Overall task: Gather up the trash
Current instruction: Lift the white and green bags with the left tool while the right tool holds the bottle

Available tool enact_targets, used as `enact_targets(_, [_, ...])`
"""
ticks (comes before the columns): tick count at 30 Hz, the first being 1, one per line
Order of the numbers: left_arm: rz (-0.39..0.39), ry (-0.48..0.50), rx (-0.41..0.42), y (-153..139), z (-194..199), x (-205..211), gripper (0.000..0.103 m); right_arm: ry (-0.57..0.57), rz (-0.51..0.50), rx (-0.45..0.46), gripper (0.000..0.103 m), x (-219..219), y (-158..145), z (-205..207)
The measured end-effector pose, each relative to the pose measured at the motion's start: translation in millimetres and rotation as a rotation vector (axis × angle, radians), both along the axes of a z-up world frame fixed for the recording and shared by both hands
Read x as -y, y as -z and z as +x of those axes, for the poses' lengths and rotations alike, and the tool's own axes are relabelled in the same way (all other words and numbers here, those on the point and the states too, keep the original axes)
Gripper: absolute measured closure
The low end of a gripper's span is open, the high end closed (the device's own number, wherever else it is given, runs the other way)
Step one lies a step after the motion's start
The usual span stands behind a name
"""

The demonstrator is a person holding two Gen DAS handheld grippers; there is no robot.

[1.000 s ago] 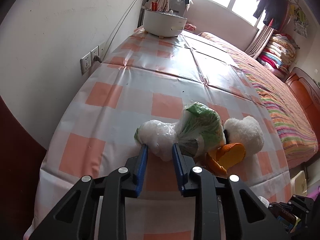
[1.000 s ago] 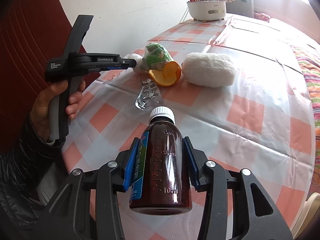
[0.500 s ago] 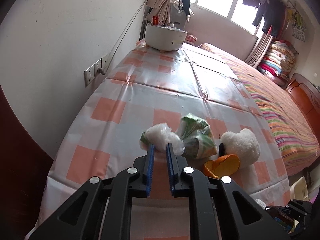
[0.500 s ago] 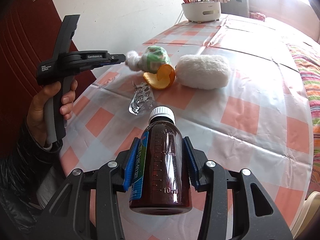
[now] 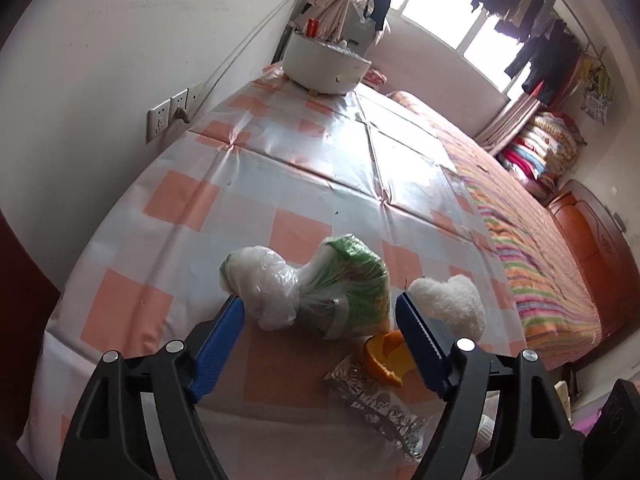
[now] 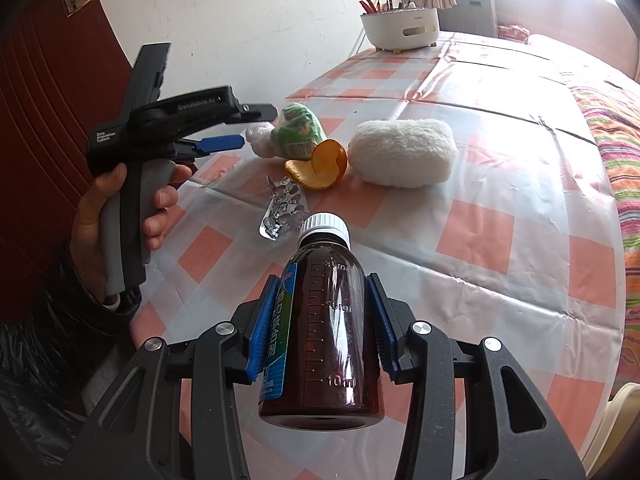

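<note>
A crumpled plastic bag with green print lies on the checked tablecloth; it also shows in the right wrist view. My left gripper is open, its jaws wide on either side of the bag, not gripping it. An orange peel and a foil blister pack lie beside the bag. My right gripper is shut on a brown medicine bottle with a white cap, held above the table's near edge.
A white fluffy sponge lies right of the peel. A white holder with pens stands at the table's far end. A wall with sockets runs along the left, a bed with a striped cover on the right.
My left gripper was shut on the bag's white end and lifting it; now it has opened wide and the bag lies on the table. The right gripper holds the bottle still.
</note>
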State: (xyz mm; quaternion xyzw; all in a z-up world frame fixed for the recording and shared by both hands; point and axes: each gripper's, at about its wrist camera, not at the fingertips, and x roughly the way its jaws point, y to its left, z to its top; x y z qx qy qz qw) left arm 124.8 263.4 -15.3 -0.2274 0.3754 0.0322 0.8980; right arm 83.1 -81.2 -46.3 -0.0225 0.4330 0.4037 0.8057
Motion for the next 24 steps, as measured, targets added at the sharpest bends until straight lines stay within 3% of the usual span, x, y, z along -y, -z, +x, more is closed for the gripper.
enact_targets(5, [-0.048,-0.019,-0.033,5.4,9.0,-3.5,0.026,-0.003,0.008,-0.006,0.061,1.0,0.9,1.3])
enact_targets(10, [-0.177,-0.072,-0.071,18.3,24.5,-15.5,0.026,-0.008,0.021,-0.013,0.060,0.8,0.0,3.3])
enact_targets(18, [-0.292,-0.112,-0.084,32.7,47.7,-23.1,0.027,-0.005,0.032,-0.020,0.061,4.5,0.8,4.5])
enact_targets(22, [-0.315,-0.118,-0.096,39.9,52.9,-23.0,0.047,0.013,0.040,-0.015,0.061,10.8,-1.1,2.7])
enact_targets(24, [-0.326,-0.121,-0.094,39.4,51.6,-23.5,0.051,0.021,0.047,-0.011,0.061,13.8,-2.9,1.6])
